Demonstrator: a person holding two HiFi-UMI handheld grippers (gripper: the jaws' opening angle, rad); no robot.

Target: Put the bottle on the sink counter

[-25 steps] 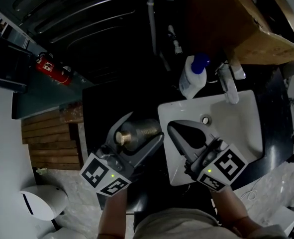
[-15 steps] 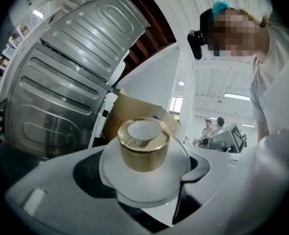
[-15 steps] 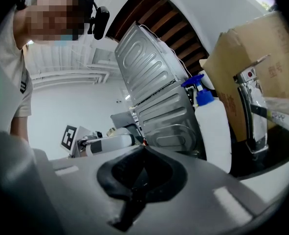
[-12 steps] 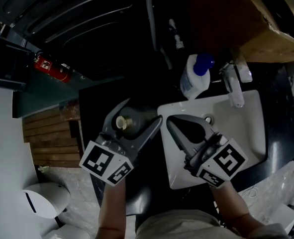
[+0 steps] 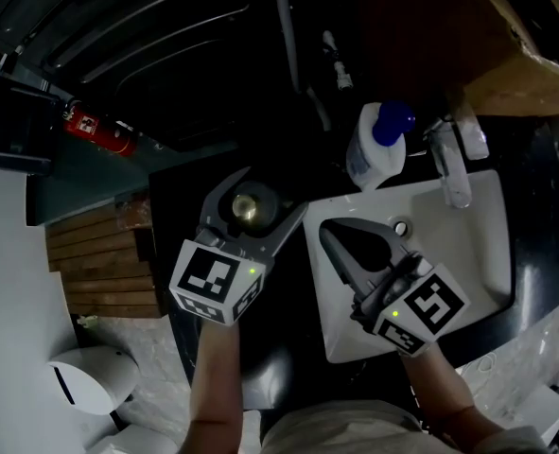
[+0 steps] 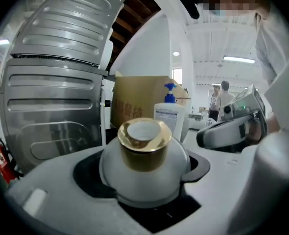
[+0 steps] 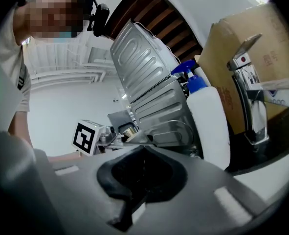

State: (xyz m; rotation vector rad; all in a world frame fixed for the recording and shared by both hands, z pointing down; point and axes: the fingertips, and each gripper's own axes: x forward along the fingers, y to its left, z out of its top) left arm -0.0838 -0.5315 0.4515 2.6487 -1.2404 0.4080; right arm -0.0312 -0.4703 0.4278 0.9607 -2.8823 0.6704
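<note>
A white round bottle [image 5: 248, 206] with a gold cap [image 6: 143, 143] stands upright between the jaws of my left gripper [image 5: 265, 195], which is shut on its body [image 6: 144, 175]. It is over the black counter [image 5: 177, 218] just left of the white sink [image 5: 473, 249]. Whether its base touches the counter is hidden. My right gripper [image 5: 328, 235] is shut with nothing in it, its jaws meeting over the sink's left part [image 7: 143, 153].
A white pump bottle with a blue top [image 5: 374, 145] stands behind the sink beside the chrome tap [image 5: 449, 164]. A cardboard box [image 5: 506, 83] sits at the back right. A ribbed metal panel [image 5: 147, 36] and a red fire extinguisher [image 5: 99, 130] are to the left.
The left gripper rolled and shifted up the frame, bringing the bottle from lying tilted to upright, cap towards the camera. The right gripper barely shifted.
</note>
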